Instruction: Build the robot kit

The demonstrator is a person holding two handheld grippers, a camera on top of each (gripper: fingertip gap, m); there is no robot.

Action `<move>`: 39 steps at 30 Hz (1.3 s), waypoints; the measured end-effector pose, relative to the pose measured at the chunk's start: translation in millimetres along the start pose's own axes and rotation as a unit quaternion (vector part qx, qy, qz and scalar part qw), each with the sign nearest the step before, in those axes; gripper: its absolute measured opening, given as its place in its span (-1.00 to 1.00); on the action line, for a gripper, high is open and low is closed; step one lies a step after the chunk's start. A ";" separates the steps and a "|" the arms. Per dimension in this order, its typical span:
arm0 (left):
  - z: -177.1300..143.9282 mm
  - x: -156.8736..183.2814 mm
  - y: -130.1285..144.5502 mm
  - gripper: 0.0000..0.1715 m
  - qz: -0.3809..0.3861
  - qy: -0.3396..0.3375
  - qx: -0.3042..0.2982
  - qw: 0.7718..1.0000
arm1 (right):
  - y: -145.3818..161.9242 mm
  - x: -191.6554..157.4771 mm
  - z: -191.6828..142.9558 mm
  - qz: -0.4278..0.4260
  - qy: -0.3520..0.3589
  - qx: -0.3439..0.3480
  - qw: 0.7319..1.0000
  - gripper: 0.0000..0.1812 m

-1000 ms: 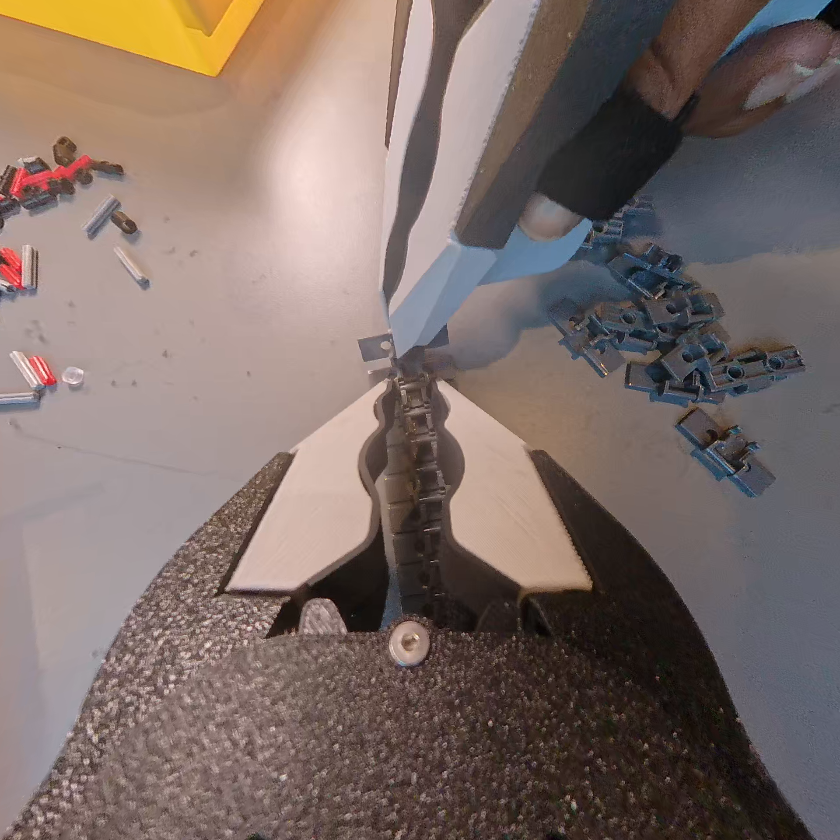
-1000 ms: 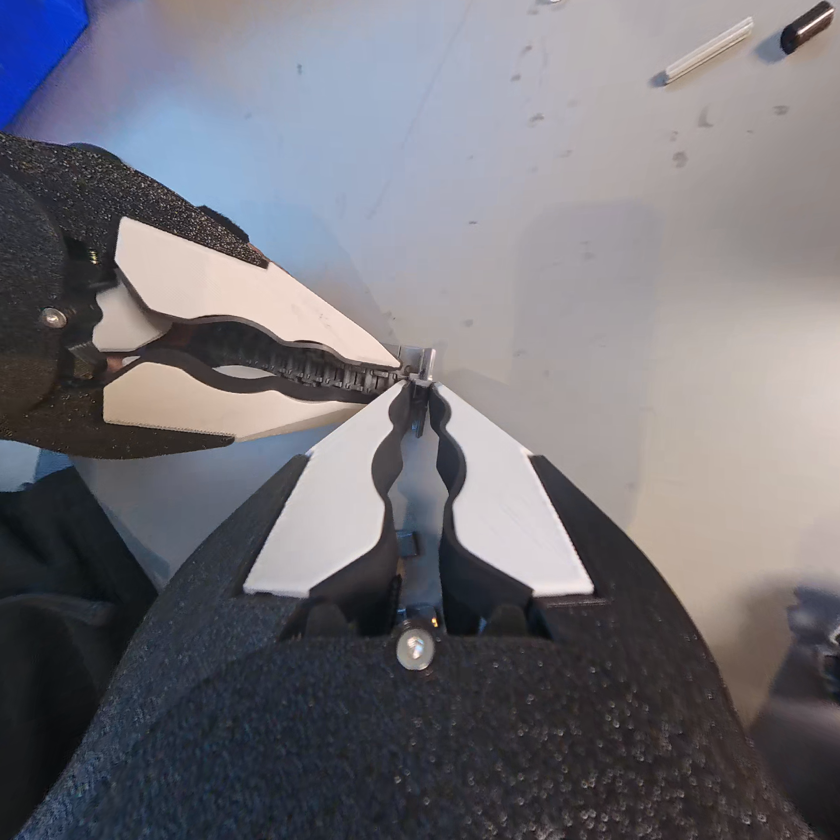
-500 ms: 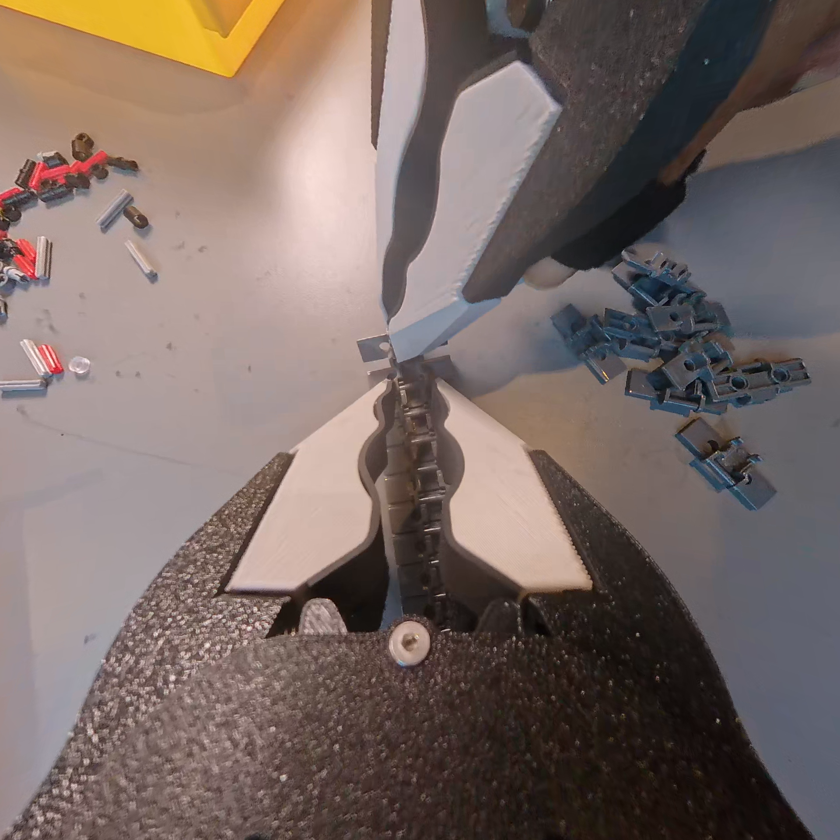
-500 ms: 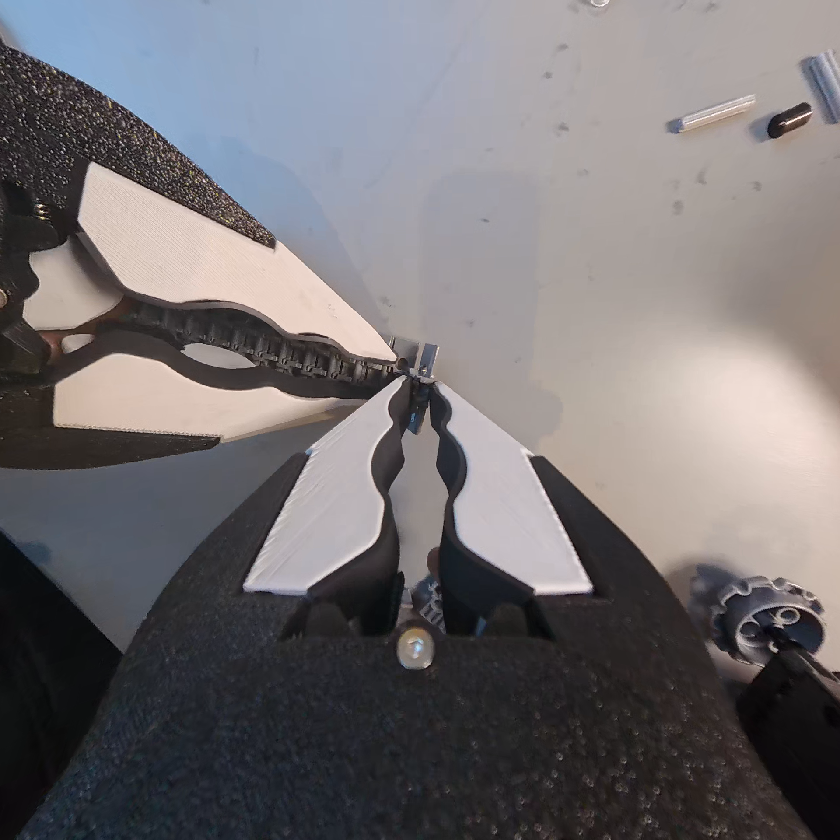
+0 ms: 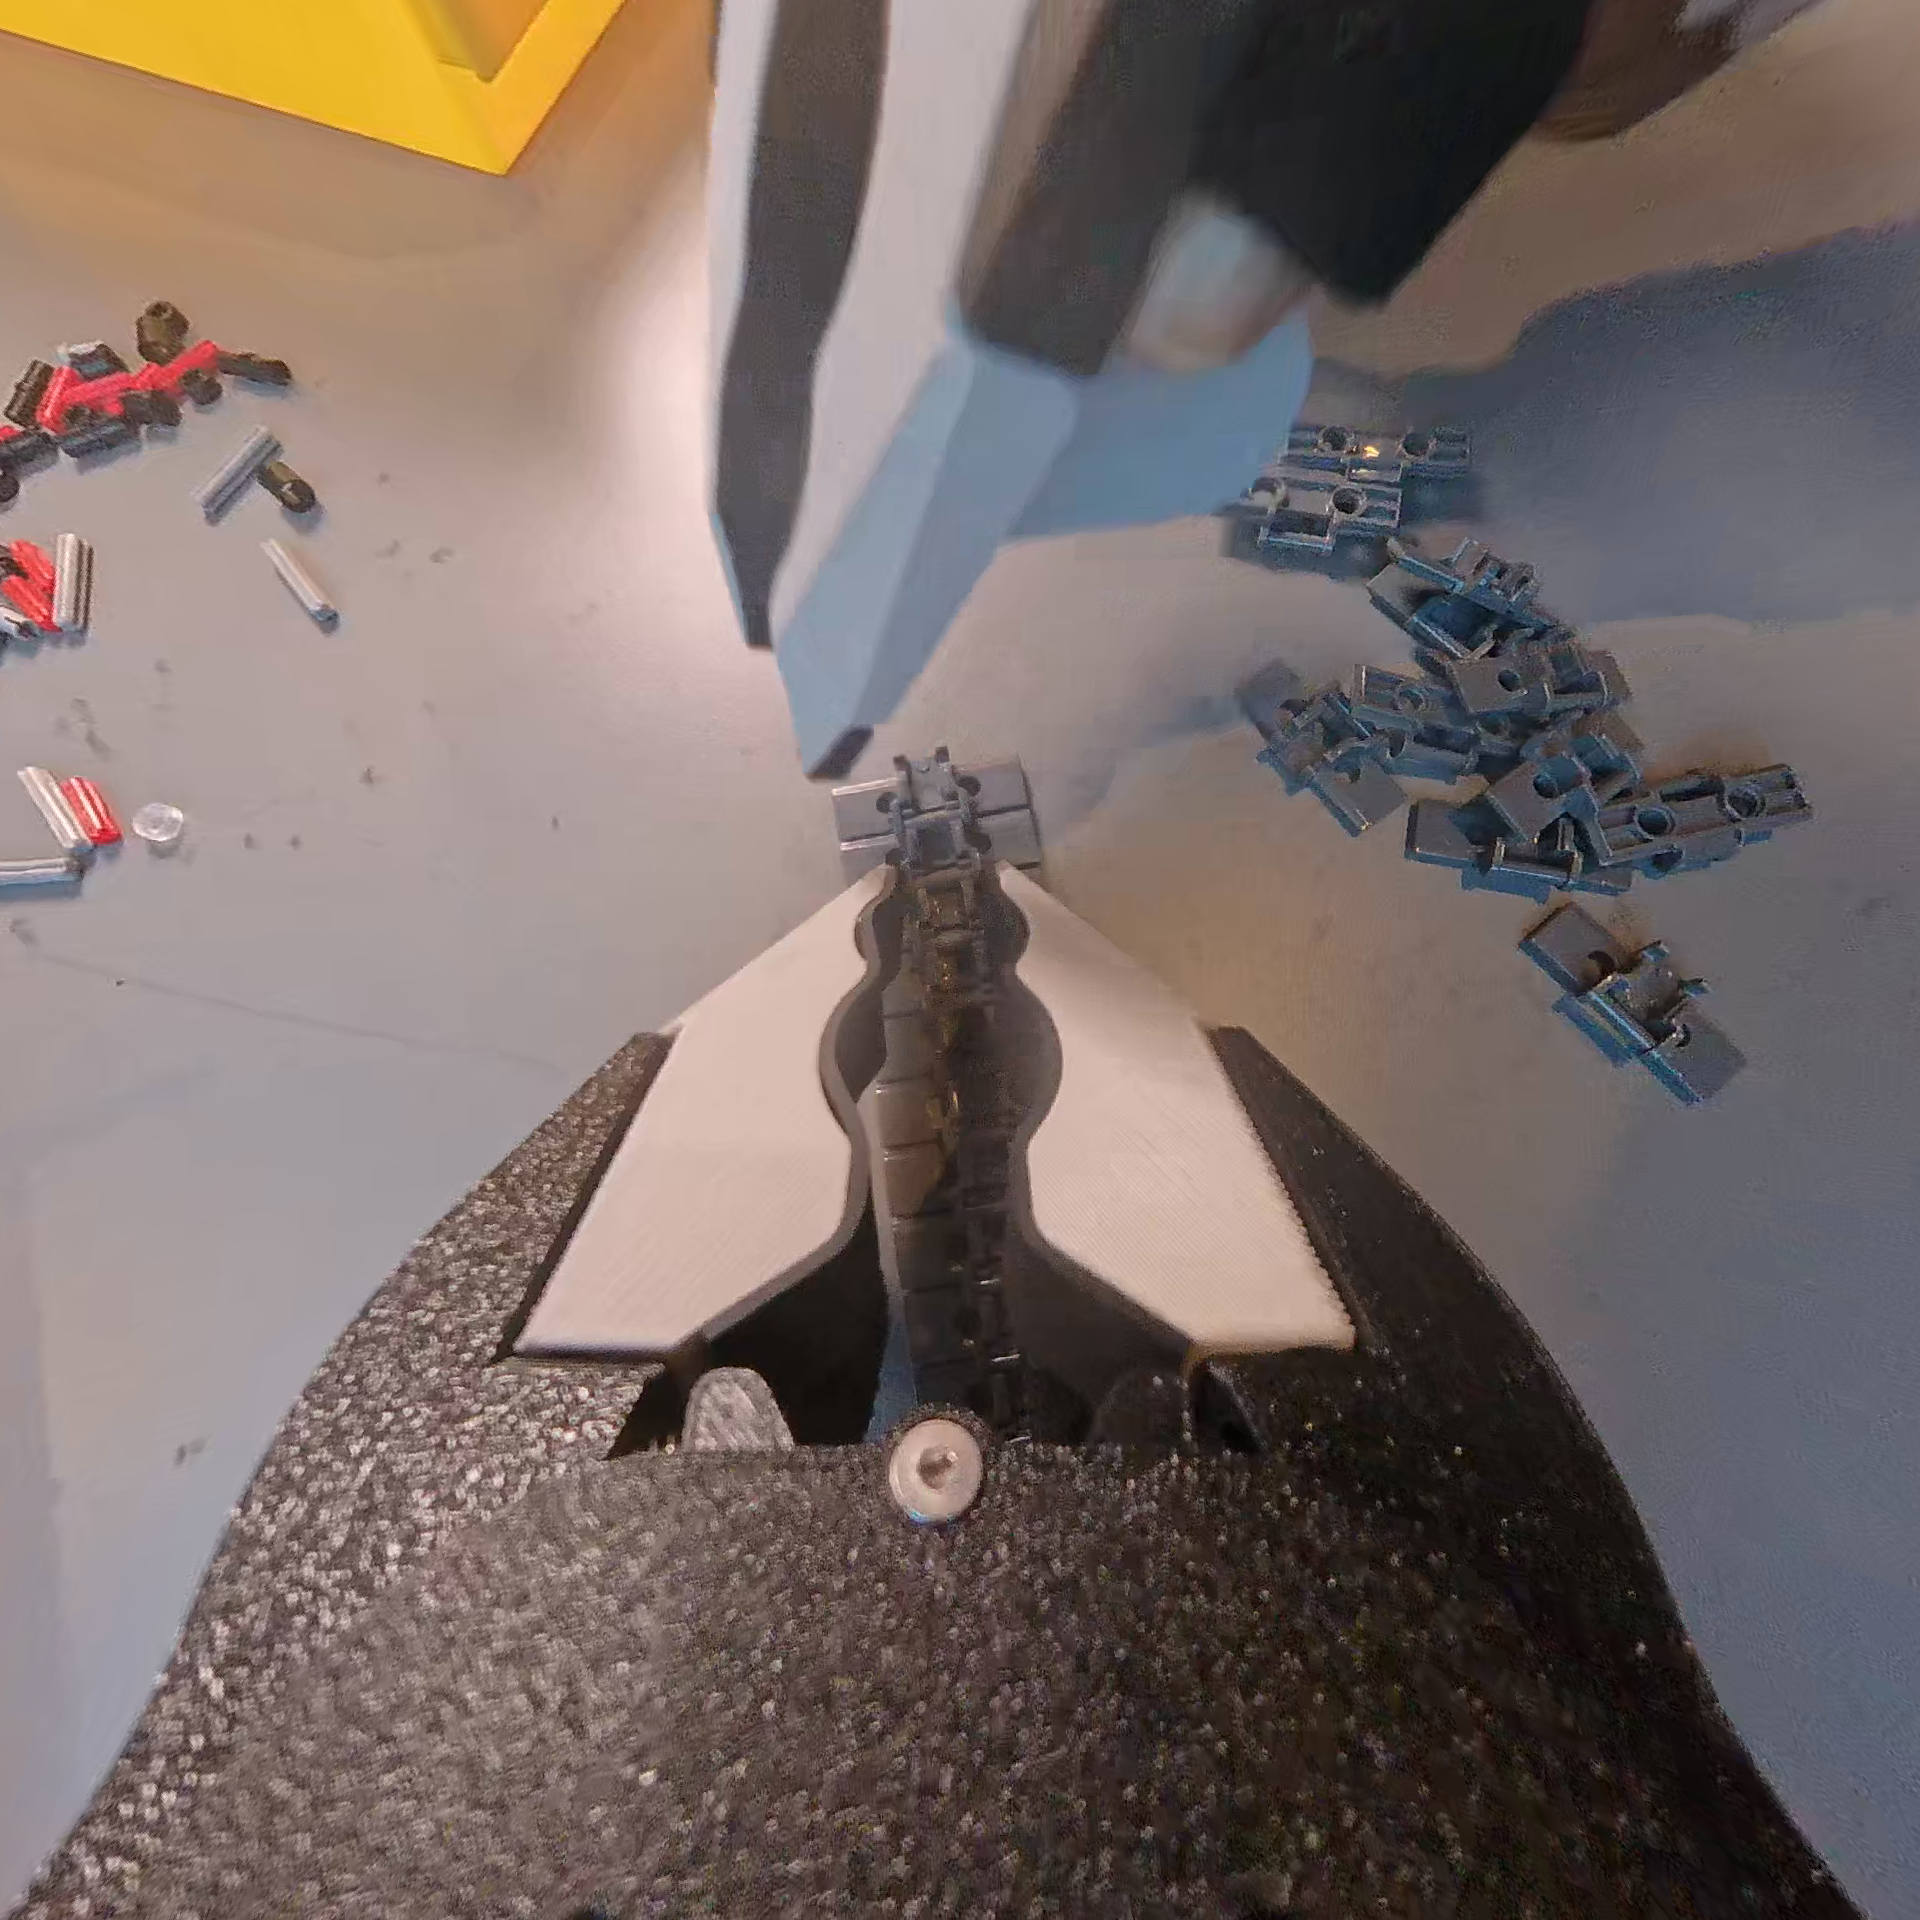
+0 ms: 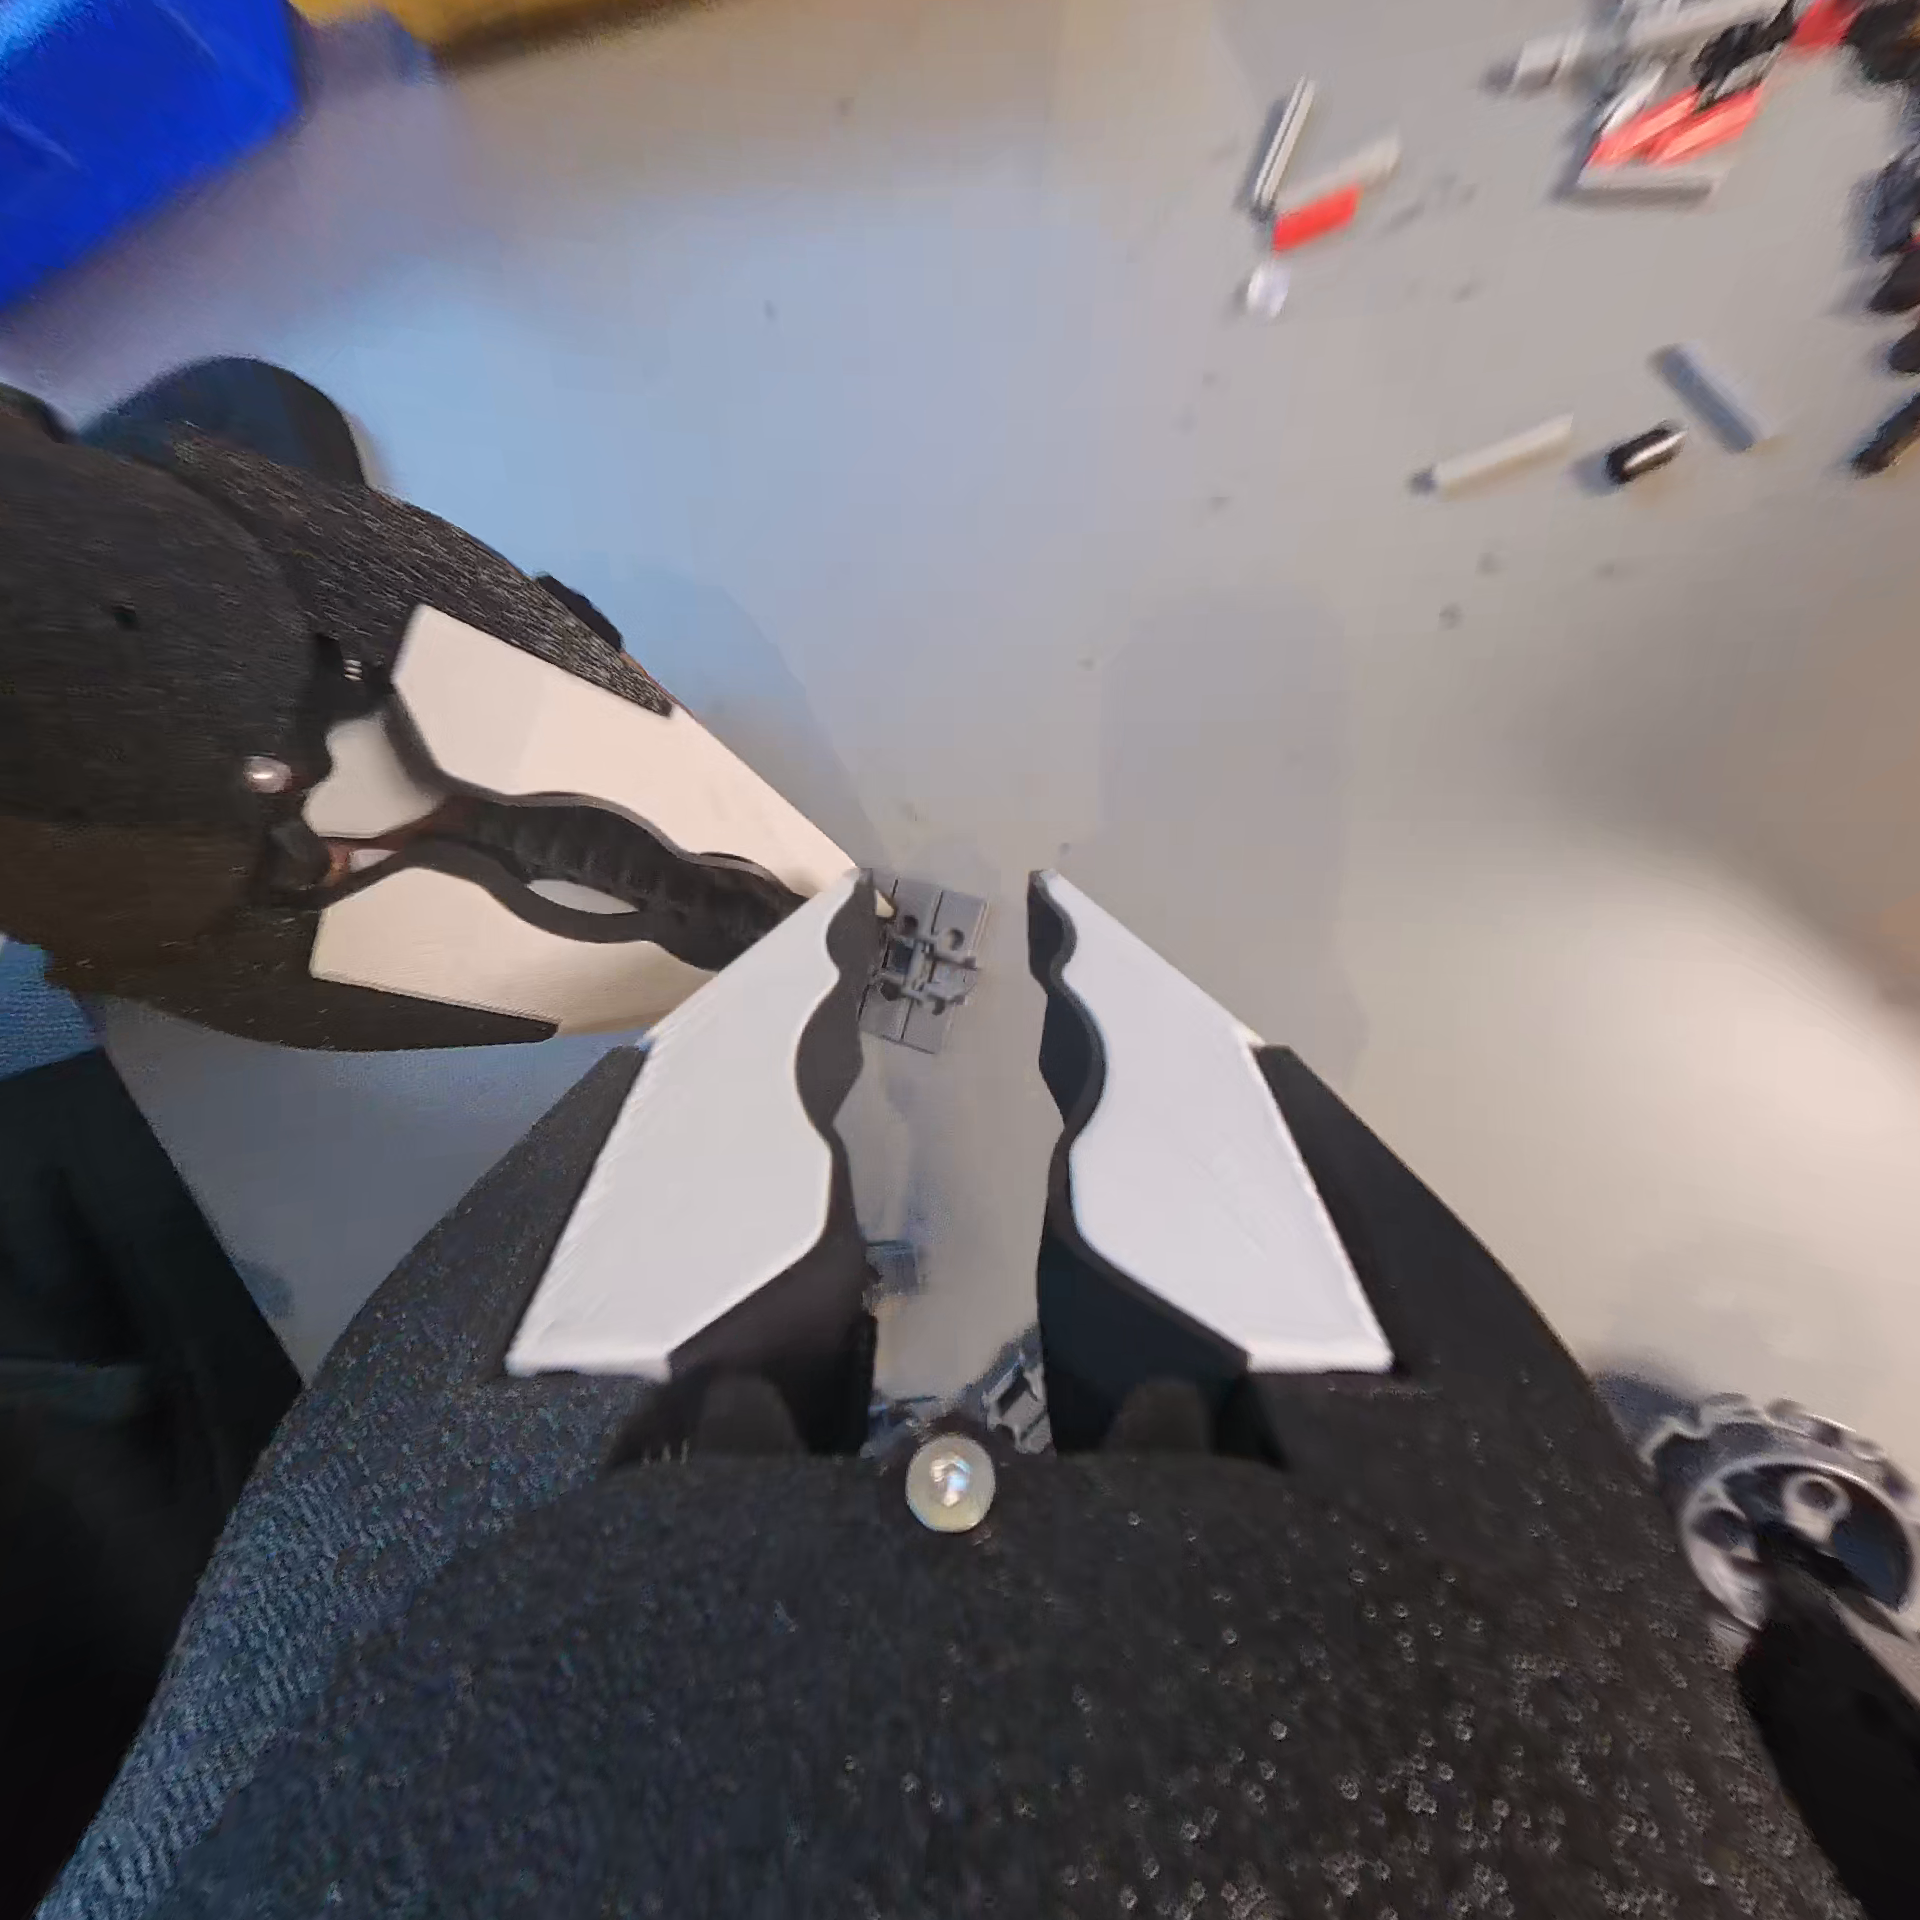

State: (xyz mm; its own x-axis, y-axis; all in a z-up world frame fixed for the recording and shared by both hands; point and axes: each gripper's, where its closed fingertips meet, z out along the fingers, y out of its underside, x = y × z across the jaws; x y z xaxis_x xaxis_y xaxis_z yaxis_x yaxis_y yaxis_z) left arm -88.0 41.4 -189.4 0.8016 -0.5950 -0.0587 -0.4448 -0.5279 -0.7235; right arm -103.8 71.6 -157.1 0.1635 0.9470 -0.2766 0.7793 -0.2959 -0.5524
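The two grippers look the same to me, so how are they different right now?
The left gripper is shut on a dark grey chain of links; the right gripper is open and holds nothing. The chain runs down between the left gripper's fingers, while table shows in the gap between the right gripper's fingers. The chain's end link sticks out beside the right gripper's left finger. Both have white fingers on black bodies.
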 end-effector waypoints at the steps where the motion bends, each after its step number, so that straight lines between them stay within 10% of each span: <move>1: -0.1 0.0 0.1 -0.85 0.001 0.002 0.000 1.000 | -4.3 0.3 -7.9 -0.013 0.002 0.019 1.000 -0.66; 9: 3.4 -6.6 -3.7 -0.85 0.027 0.007 0.003 1.000 | 78.2 -15.6 -26.8 -0.147 0.004 -0.105 0.984 -0.60; 19: -25.6 4.6 -28.7 -0.77 0.008 0.052 0.087 0.995 | 92.4 -25.9 -15.2 -0.195 0.018 -0.090 0.976 -0.76; 30: -49.4 54.1 -37.3 -0.68 -0.100 0.276 0.123 0.948 | 39.9 -52.9 -39.5 -0.319 0.050 0.124 0.938 -0.88; 39: -76.4 32.0 -65.1 -0.94 -0.068 0.216 0.234 0.946 | -2.1 -66.5 -70.1 -0.150 -0.032 0.290 0.945 -0.97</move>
State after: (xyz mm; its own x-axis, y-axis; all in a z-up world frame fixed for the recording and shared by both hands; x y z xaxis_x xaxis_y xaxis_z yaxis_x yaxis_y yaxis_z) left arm -63.9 10.5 -91.6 0.5566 -0.7857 0.2701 -0.0426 -0.3517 -0.9351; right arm -73.9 18.0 -82.4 -0.0634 0.9951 -0.0754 0.3195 -0.0514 -0.9462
